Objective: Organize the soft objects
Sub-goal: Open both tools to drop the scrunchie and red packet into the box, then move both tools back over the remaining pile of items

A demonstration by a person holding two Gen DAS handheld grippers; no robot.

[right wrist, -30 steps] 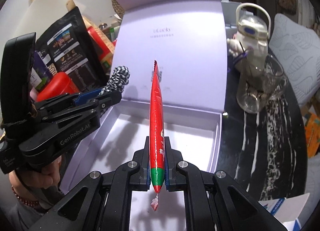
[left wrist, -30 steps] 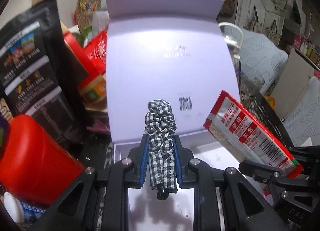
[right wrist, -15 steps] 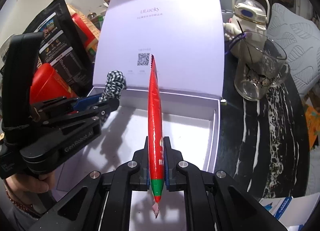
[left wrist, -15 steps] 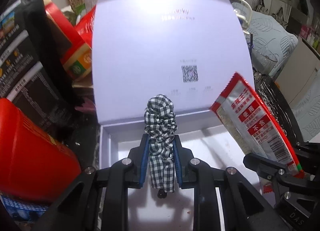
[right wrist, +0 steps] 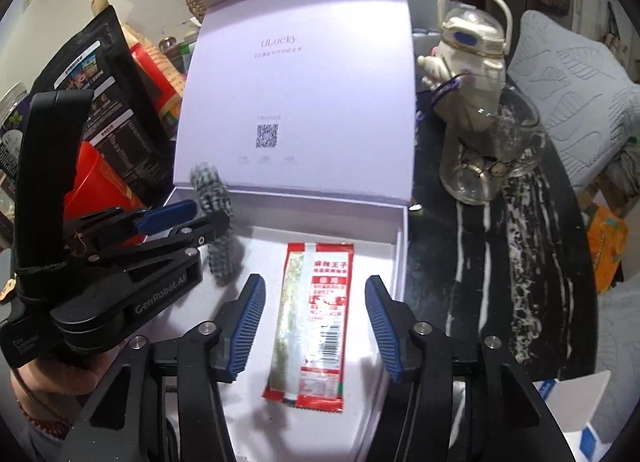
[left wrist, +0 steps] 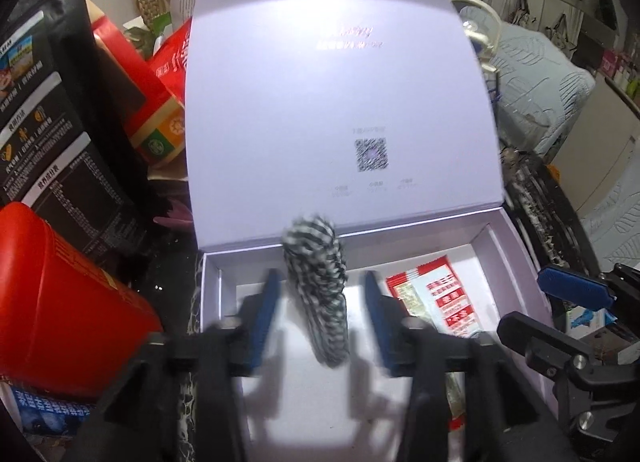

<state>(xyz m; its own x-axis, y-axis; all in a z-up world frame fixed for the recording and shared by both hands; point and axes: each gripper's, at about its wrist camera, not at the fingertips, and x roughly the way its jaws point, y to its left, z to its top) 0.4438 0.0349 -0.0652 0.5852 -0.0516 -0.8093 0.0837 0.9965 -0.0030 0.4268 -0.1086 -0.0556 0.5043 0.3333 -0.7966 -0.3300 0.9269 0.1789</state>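
Note:
A lavender box (left wrist: 211, 290) (right wrist: 402, 262) stands with its lid (right wrist: 300, 81) raised. My left gripper (left wrist: 322, 282) (right wrist: 192, 217) hovers over the box's left side, its jaws opening. A black-and-white checked scrunchie (left wrist: 316, 294) (right wrist: 226, 262) hangs blurred between the blue pads, with a gap on each side. My right gripper (right wrist: 314, 286) (left wrist: 552, 314) is over the right side, jaws opening too. A red snack packet (right wrist: 312, 326) (left wrist: 440, 302) lies flat on the box floor below and between its fingers, untouched.
A dark marble table (right wrist: 480, 262) carries a glass jug (right wrist: 492, 157) and a white handled bottle (right wrist: 472, 41) right of the box. To the left crowd a red container (left wrist: 60, 302), black printed bags (left wrist: 52, 121) and red cartons (left wrist: 160, 109).
Both grippers went from shut to open. The snack packet dropped from the right jaws and now lies flat in the box. The scrunchie has come loose from the left pads.

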